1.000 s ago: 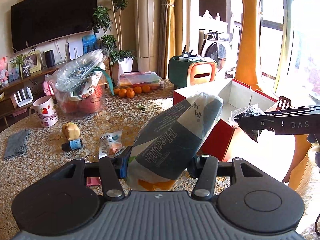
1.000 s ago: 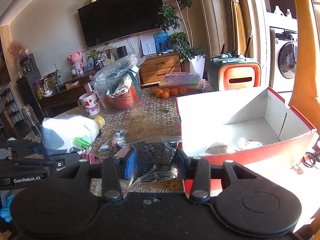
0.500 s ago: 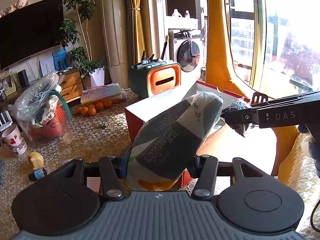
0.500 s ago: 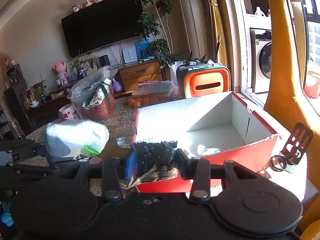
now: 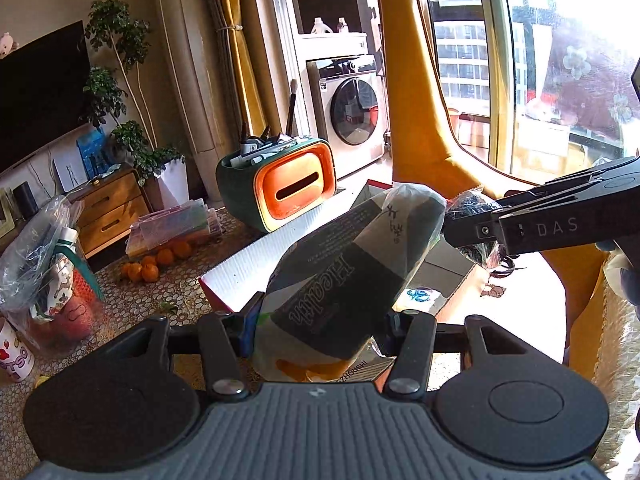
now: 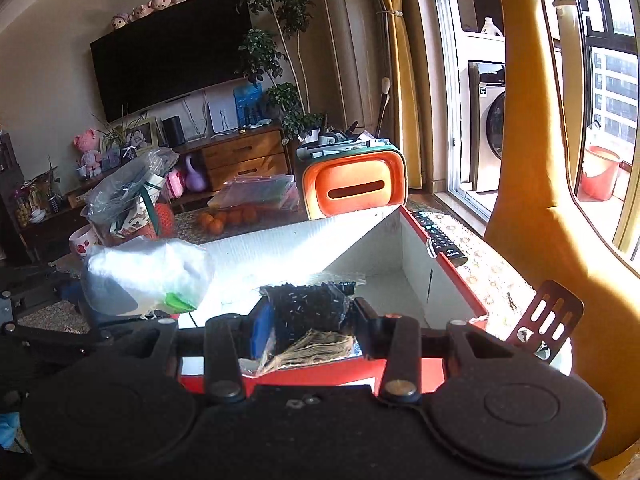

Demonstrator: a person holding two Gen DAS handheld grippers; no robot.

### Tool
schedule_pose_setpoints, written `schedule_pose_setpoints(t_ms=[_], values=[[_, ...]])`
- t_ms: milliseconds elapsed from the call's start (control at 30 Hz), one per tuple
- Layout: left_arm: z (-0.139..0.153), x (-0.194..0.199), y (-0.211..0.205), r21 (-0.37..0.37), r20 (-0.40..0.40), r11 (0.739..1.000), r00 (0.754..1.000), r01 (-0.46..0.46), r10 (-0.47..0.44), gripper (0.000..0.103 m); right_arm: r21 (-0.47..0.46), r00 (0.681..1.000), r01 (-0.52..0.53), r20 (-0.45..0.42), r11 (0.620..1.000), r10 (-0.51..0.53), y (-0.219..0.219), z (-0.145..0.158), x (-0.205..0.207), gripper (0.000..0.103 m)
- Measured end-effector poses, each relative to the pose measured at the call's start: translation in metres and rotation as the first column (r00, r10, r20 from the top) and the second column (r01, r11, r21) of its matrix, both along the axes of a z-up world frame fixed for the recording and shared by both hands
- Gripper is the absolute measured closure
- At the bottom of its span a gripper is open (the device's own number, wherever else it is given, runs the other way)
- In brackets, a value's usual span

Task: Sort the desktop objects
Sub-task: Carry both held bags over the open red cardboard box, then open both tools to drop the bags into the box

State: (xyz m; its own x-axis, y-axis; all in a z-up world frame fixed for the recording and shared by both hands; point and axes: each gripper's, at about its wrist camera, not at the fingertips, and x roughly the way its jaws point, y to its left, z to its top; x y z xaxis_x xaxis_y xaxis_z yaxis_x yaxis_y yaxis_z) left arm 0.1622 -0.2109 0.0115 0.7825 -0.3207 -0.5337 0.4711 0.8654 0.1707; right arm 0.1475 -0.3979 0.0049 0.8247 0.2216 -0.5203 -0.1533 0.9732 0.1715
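My left gripper [image 5: 320, 326] is shut on a grey and white "Health" bag [image 5: 344, 280] and holds it tilted above the near wall of the red cardboard box [image 5: 248, 264]. My right gripper [image 6: 310, 320] is shut on a clear packet of small black pieces [image 6: 310, 304] and holds it over the box's open white inside [image 6: 380, 256]. The right gripper also shows in the left wrist view [image 5: 472, 232], with its packet [image 5: 476, 210] beside the bag's top. The bag also shows in the right wrist view [image 6: 148, 272], at the box's left.
An orange and green organiser [image 5: 280, 184] stands behind the box. Oranges [image 5: 154, 264], a filled plastic bag [image 5: 44, 248] and a mug [image 5: 14, 356] are on the table's left. A remote [image 6: 438, 236] lies right of the box. A yellow giraffe-shaped figure [image 6: 532, 160] stands at the right.
Both grippers have moved forward and to the right with their loads. They now hang over the red box, which was farther ahead before.
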Motion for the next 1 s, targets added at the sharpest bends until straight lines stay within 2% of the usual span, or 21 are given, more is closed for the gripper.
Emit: schedule_pose_setpoints(t_ms=[233, 567, 1000], values=[[-0.008, 0.033, -0.022, 0.051, -0.015, 0.999, 1.0, 0.007, -0.007, 0.051, -0.036, 1.0, 0.018, -0.014, 0.999, -0.018, -0.009, -0.008, 0.028, 0.061], [-0.031, 0.083, -0.047, 0.11, -0.128, 0.993, 0.992, 0.035, -0.021, 0.051, -0.079, 0.996, 0.047, -0.067, 0.996, -0.052, -0.018, -0.029, 0.069, 0.061], [-0.061, 0.129, -0.066, 0.237, -0.232, 0.971, 0.972, 0.037, 0.019, 0.05, -0.128, 0.982, 0.019, -0.183, 0.992, -0.042, -0.01, -0.064, 0.108, 0.061]])
